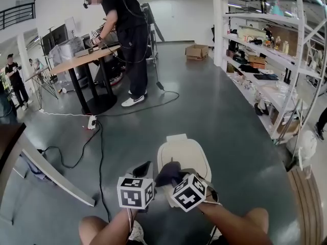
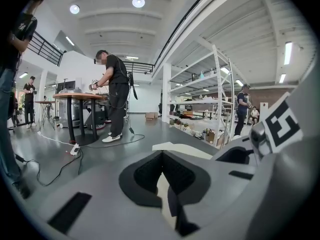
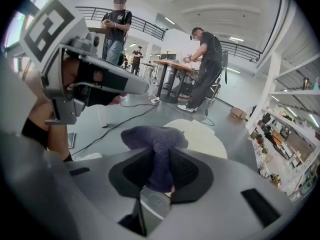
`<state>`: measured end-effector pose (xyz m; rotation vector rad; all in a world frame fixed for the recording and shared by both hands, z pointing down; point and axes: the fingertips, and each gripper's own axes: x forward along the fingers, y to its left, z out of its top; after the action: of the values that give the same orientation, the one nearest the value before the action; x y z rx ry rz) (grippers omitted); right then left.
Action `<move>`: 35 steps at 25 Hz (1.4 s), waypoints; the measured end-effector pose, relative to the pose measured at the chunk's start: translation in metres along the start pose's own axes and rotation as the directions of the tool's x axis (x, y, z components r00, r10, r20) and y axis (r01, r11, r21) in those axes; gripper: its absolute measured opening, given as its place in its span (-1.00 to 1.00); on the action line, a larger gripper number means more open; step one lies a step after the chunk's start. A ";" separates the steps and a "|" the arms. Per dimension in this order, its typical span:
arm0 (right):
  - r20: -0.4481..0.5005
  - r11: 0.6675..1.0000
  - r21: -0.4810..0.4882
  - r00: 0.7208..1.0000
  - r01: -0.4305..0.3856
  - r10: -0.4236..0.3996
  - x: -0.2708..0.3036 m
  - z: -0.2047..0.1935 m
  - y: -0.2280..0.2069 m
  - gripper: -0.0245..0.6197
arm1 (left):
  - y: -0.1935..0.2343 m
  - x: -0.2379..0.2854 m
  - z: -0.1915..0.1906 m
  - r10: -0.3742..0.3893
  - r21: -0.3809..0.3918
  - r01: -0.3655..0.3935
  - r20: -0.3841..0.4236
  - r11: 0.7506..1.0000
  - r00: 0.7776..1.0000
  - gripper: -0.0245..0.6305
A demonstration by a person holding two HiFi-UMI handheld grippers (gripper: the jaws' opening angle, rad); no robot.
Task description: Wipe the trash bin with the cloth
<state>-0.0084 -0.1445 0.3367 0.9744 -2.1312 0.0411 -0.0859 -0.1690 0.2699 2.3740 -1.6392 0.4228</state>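
Observation:
A cream trash bin (image 1: 185,156) with a closed lid stands on the grey floor just ahead of me. My right gripper (image 1: 172,173) hovers over its near edge, shut on a dark purple cloth (image 1: 169,171). In the right gripper view the cloth (image 3: 154,138) bulges out above the jaws, with the bin's lid (image 3: 202,138) behind it. My left gripper (image 1: 142,169) hangs beside the bin's left side, apart from it. Its jaws stand shut with nothing between them, and the bin lid (image 2: 183,149) shows just beyond the left gripper (image 2: 162,170).
A person (image 1: 124,32) stands working at a wooden table (image 1: 84,58) at the back left. Black cables (image 1: 82,149) trail over the floor. White shelving (image 1: 278,70) full of items lines the right side. A cardboard box (image 1: 196,51) sits far back. A white board (image 1: 53,176) lies at my left.

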 end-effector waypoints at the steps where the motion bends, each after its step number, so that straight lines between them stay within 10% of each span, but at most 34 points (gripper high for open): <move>1: -0.010 1.000 -0.009 1.000 -0.005 0.005 0.002 -0.002 0.003 -0.65 | 0.000 -0.001 -0.001 0.000 0.001 0.000 -0.001 1.000 1.000 -0.93; 35: -0.085 0.989 0.095 0.991 0.114 -0.106 -0.018 -0.058 -0.058 -0.65 | -0.020 0.005 -0.015 -0.028 0.015 0.028 -0.031 0.999 0.999 -0.93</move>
<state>0.0739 -0.1557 0.3499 1.1283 -2.0158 0.1302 -0.0668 -0.1616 0.2852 2.3867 -1.5933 0.4663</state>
